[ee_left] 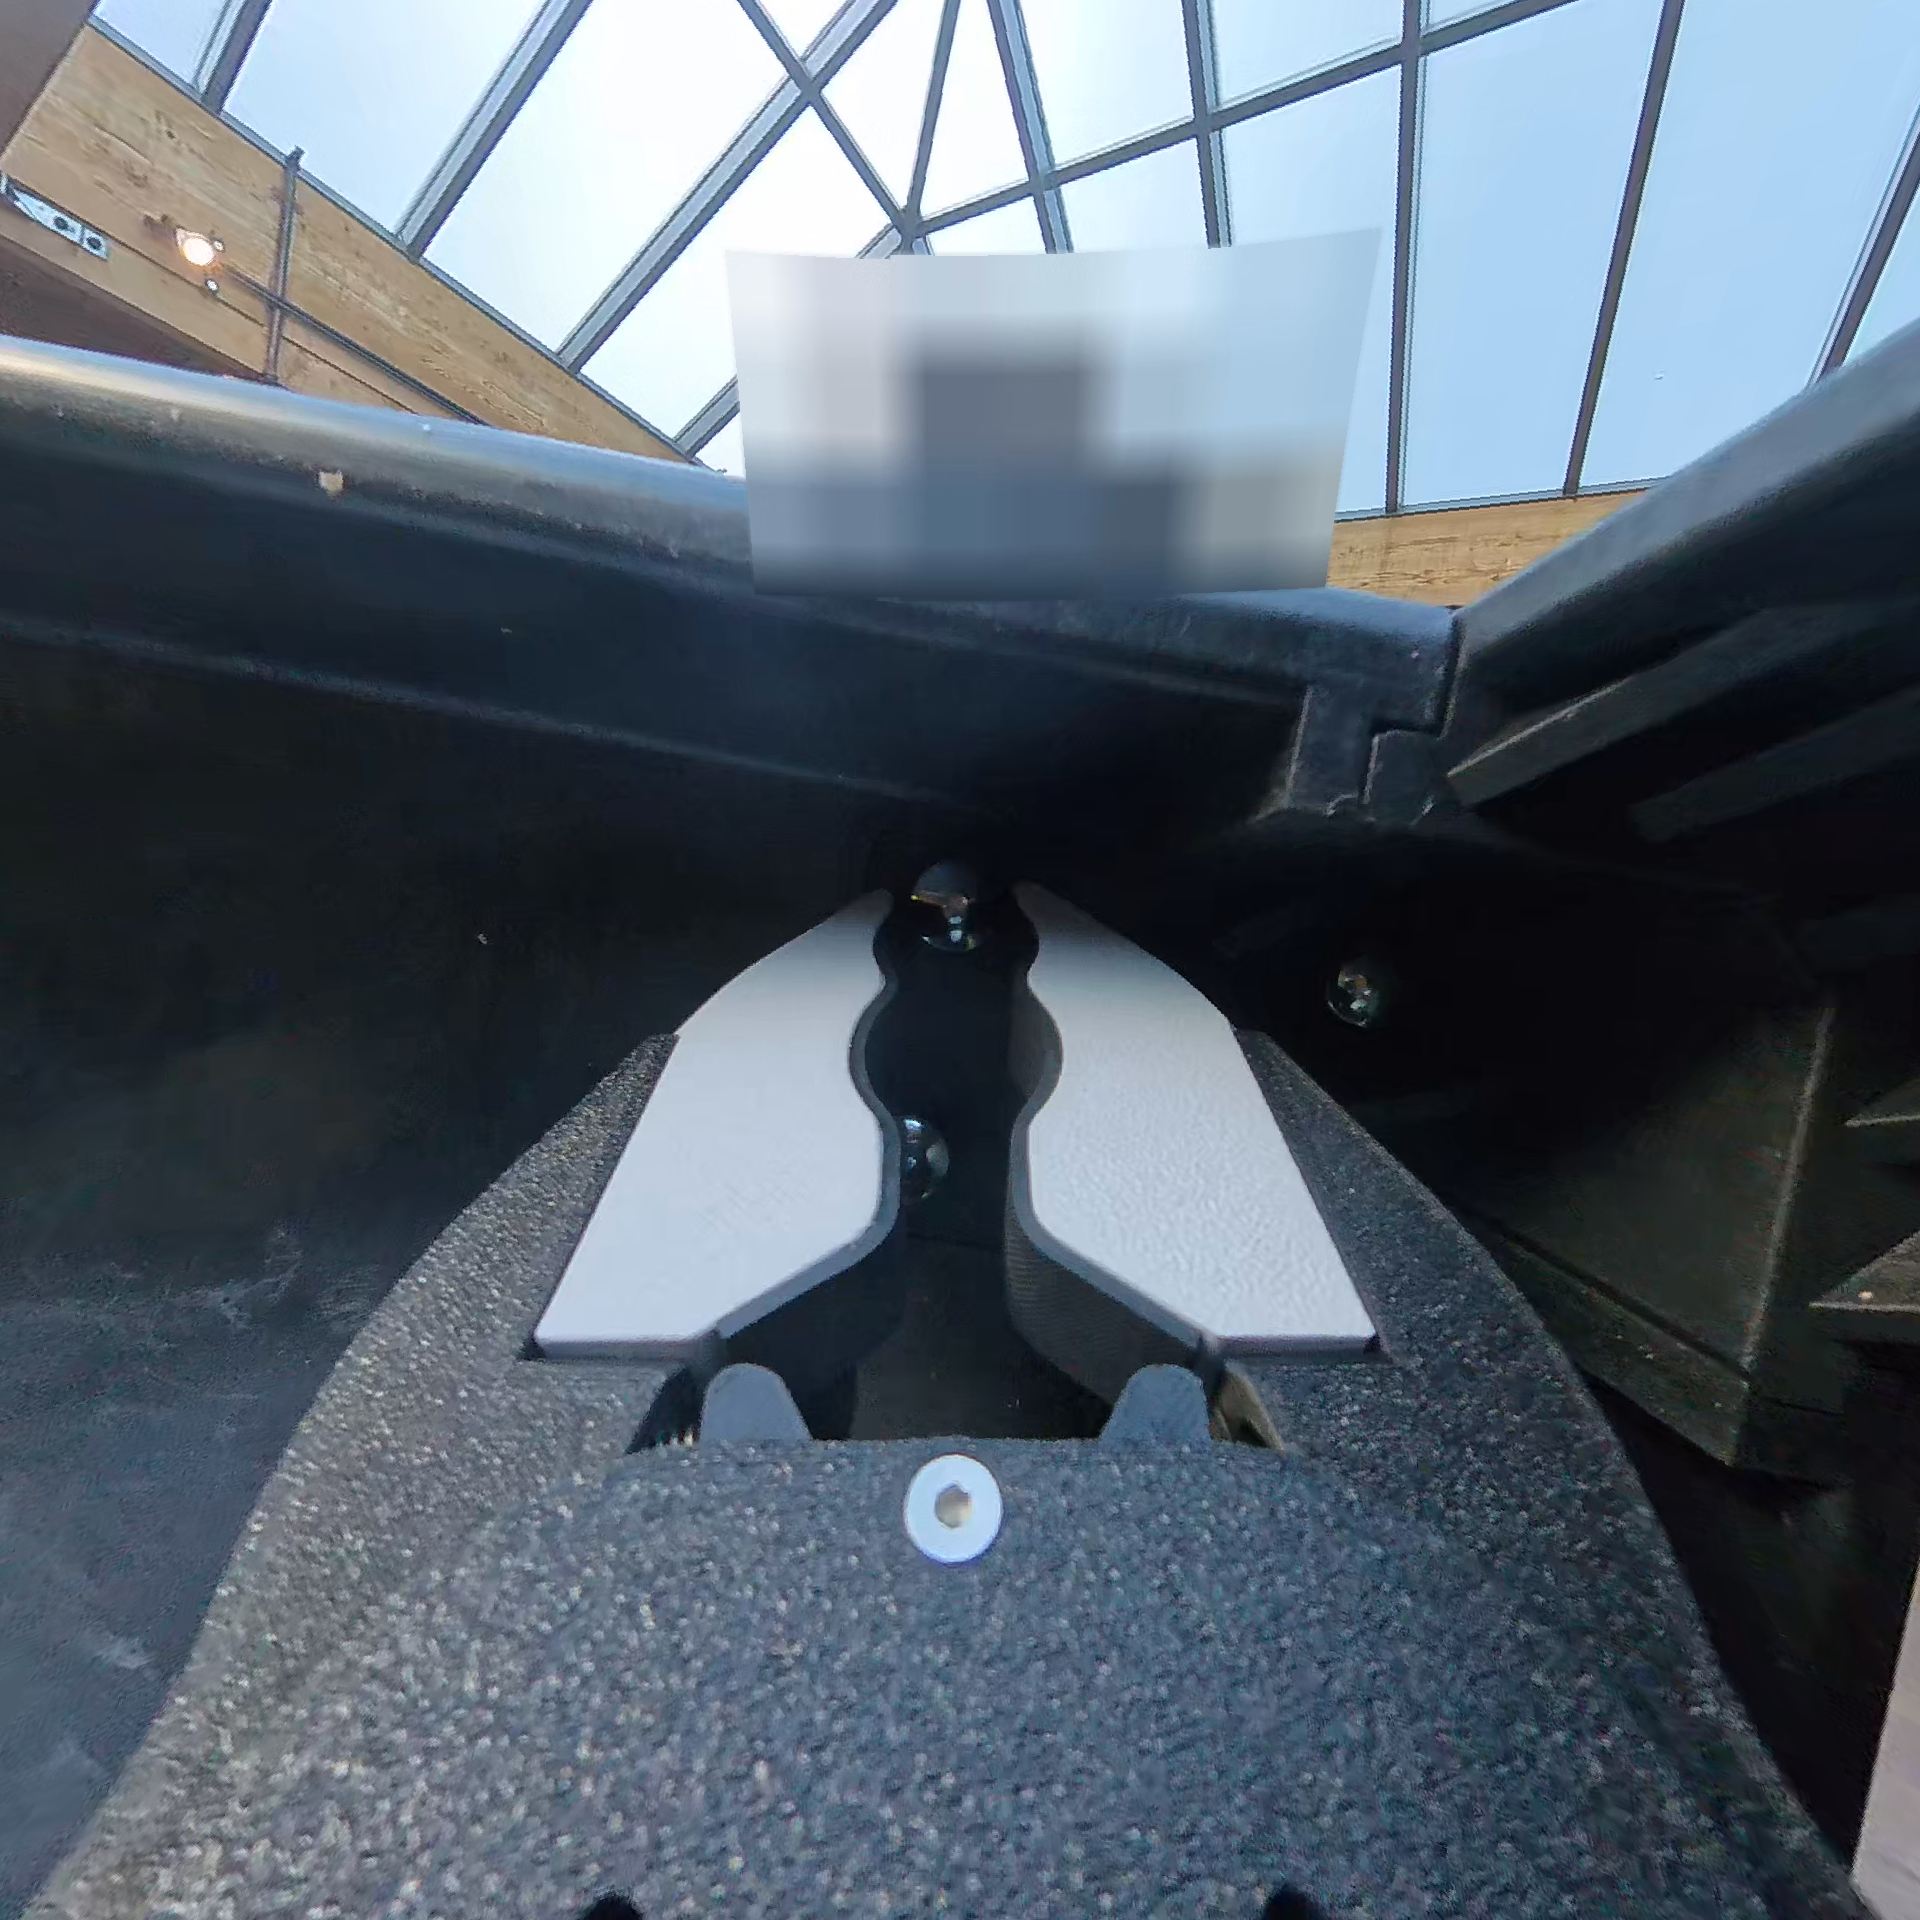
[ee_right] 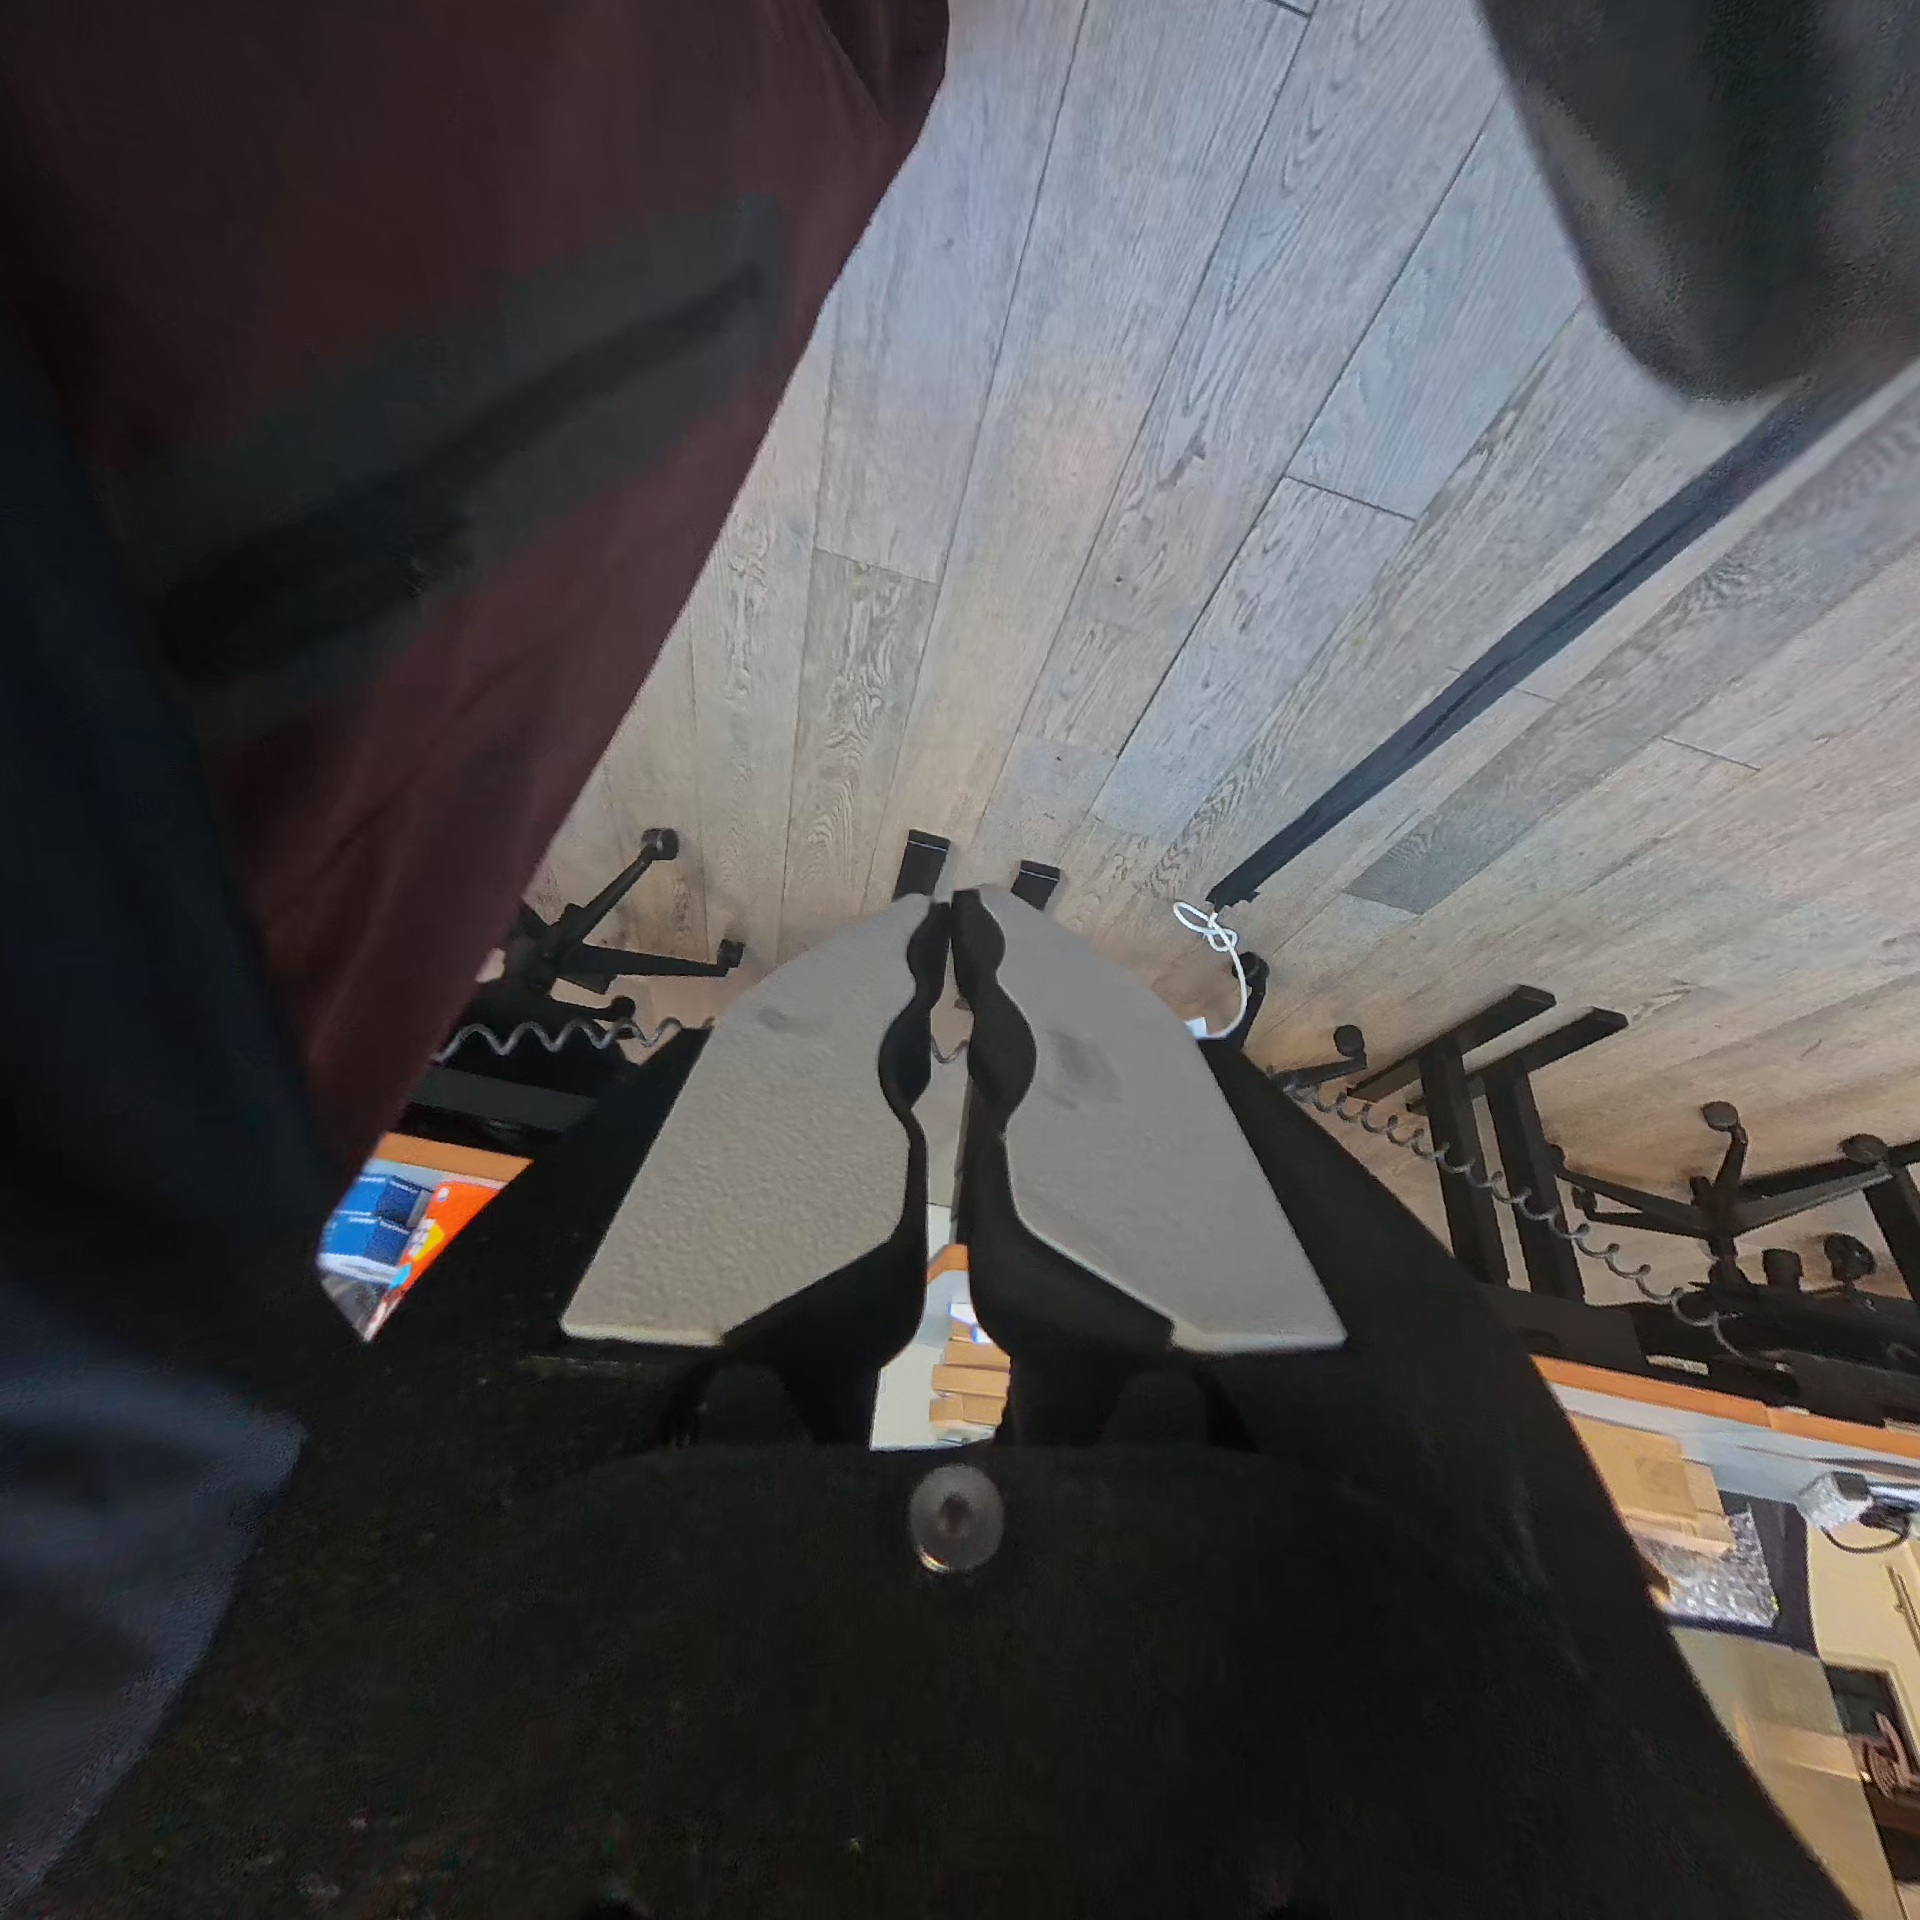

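My left gripper (ee_left: 952, 900) sits deep inside a black plastic container (ee_left: 436, 790) and points at its dark inner wall. Its grey fingers (ee_left: 769, 1132) stand a little apart and hold nothing. A shiny screw head (ee_left: 948, 906) on the wall shows between the tips, with another (ee_left: 921, 1155) lower in the gap. My right gripper (ee_right: 948, 906) is shut with its tips touching and is empty. It hangs in the air in front of a grey wood-plank floor (ee_right: 1091, 520), and its view is turned upside down.
Above the container rim (ee_left: 312, 436) are a glass roof with dark beams (ee_left: 1195, 114) and a wooden wall (ee_left: 208, 208). The right wrist view shows a person's dark red garment (ee_right: 416, 416) close on the left, black chair bases (ee_right: 613, 935), table legs (ee_right: 1475, 1122) and a coiled cable (ee_right: 1455, 1153). Across from one pair of fingers to the other is roughly 70 cm.
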Available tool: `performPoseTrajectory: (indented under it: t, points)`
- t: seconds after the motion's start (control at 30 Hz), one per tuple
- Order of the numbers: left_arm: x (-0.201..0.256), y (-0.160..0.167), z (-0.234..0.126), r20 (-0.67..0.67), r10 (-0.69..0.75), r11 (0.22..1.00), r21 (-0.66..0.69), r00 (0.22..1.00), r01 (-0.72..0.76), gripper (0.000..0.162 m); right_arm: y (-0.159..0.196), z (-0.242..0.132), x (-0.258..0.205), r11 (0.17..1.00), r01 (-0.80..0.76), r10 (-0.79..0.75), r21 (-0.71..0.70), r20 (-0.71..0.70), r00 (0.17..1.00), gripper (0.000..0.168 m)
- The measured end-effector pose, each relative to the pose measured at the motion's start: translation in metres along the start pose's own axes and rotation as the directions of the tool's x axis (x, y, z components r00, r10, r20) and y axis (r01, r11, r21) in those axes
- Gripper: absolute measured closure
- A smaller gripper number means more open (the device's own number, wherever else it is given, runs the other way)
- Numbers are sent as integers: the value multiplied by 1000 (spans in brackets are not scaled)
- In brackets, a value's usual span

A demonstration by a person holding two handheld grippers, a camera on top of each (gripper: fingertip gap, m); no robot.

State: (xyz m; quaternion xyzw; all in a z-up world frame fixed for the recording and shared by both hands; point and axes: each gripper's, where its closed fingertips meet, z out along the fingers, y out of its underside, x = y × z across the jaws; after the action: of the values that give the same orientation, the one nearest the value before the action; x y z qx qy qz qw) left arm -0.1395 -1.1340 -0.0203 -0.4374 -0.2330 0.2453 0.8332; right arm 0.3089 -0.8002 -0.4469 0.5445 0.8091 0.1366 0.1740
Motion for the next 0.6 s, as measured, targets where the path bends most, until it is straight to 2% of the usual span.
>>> performPoseTrajectory:
  t: [0.1, 0.2, 0.27, 0.33, 0.4, 0.47, 0.53, 0.6]
  points:
    - [0, 0, 0, -1, 1, 1000, -3, 1000, -1, 146, 23, -16, 26, 999, -43, 43, 2, -50, 998, 164]
    - [0, 0, 0, -11, 3, 1000, -8, 1000, -3, 146, 39, -54, 64, 996, -63, 71, 58, -145, 987, 164]
    - [0, 0, 0, -18, 7, 1000, -14, 1000, -7, 146, 30, -97, 87, 989, -10, 41, 150, -204, 978, 163]
    - [0, 0, 0, -21, 12, 1000, -24, 1000, -13, 146, -2, -159, 105, 952, 108, -27, 287, -271, 962, 164]
    - [0, 1, 0, -27, 11, 999, -36, 1000, -12, 146, -49, -238, 107, 866, 257, -107, 429, -344, 933, 163]
    - [0, 1, 0, -35, 13, 999, -47, 999, -15, 146, -99, -329, 92, 729, 448, -211, 517, -453, 866, 163]
    - [0, 1, 0, -45, 9, 998, -55, 999, -11, 146, -145, -424, 55, 550, 645, -312, 530, -586, 748, 163]
    - [0, 1, 0, -54, 6, 998, -63, 999, -9, 146, -181, -507, 4, 373, 804, -394, 463, -705, 589, 163]
